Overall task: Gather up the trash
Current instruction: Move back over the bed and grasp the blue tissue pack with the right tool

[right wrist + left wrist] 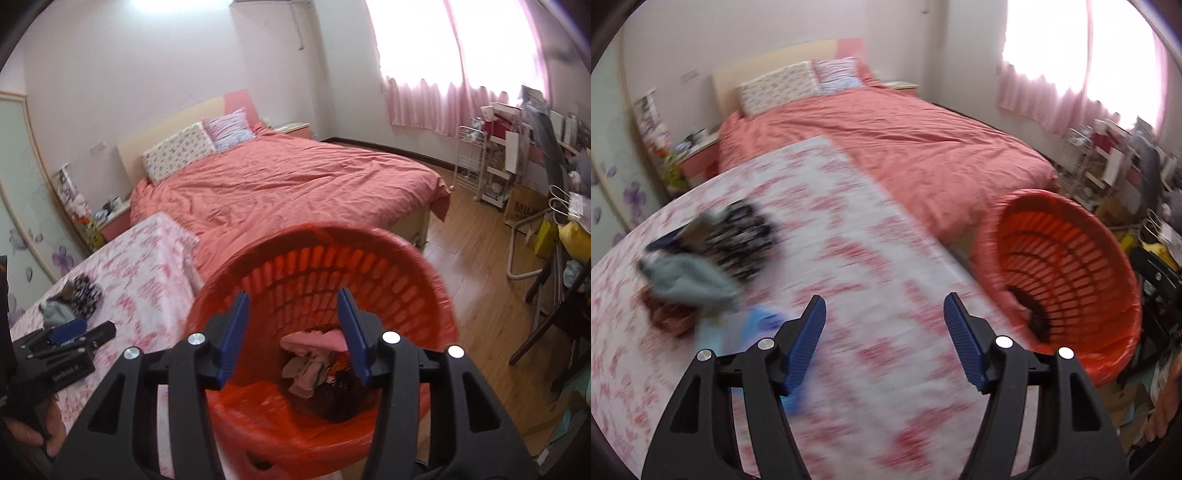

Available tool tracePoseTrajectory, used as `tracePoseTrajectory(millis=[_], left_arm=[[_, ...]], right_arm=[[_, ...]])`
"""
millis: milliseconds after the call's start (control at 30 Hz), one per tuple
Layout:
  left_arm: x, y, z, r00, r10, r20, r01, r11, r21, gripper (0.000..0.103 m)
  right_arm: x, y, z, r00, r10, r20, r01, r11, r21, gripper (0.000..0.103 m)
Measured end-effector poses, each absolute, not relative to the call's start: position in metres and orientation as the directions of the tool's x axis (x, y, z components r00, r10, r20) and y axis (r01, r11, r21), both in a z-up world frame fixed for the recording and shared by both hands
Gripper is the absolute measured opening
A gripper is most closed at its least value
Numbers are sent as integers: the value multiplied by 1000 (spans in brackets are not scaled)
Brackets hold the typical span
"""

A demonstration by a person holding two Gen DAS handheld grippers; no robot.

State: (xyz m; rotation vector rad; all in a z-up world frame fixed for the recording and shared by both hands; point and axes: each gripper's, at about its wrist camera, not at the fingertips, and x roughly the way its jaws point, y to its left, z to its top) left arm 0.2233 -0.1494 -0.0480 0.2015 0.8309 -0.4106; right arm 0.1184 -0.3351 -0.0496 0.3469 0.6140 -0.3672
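Left wrist view: left gripper (884, 314) over table (849, 229) with pink-patterned cloth, jaws spread wide, nothing between. Blurred trash pile (705, 266) on table, ahead-left of fingers; blue scrap (759, 321) just beside left finger. Red basket (1067, 266) off table's right edge.

Right wrist view: right gripper (293, 314) above red basket (424, 280), jaws parted, empty. Crumpled trash (310, 362) lies at basket bottom. Left gripper (79, 332) over table (147, 266), near pile (74, 299).

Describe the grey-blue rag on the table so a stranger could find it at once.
Start at the coral-covered bed; at its foot stands a table under a pink-flowered cloth. A small pile sits at the table's left side, and the grey-blue rag is its crumpled pale piece, beside the dark patterned cloth.
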Motion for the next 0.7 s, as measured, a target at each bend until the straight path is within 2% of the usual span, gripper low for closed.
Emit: tracePoseTrajectory(millis=[133, 233, 300, 333, 367, 533, 700], left_arm=[[233, -96, -49, 618, -211, -757, 334, 943, 10, 67], [239, -53, -52, 629, -160, -761, 250, 968, 4, 73], [240, -27, -53, 636, -123, -762, 200, 980, 9, 83], [241, -14, -53, 646, -97, -757, 169, 985, 18, 95], [239, 3, -52, 665, -71, -744, 134, 991, 25, 99], [236, 54, -43, 703, 64, -708, 1, 996, 90, 101], [230, 89, -42, 720, 93, -687, -31, 994, 102, 101]], right_arm=[[135, -295, -52, 759, -166, -630, 362, 911, 196, 50], [152, -256, -56, 756, -104, -647, 291, 938, 189, 51], [166, -226, -58, 751, -63, -657, 241, 953, 184, 53], [171, -216, -59, 747, -45, -663, 222, 957, 185, 55], [176, -206, -60, 744, -27, -668, 204, 961, 188, 56], [207, -145, -68, 711, 57, -700, 122, 971, 203, 64], [233, -103, -77, 682, 71, -728, 115, 973, 202, 67]])
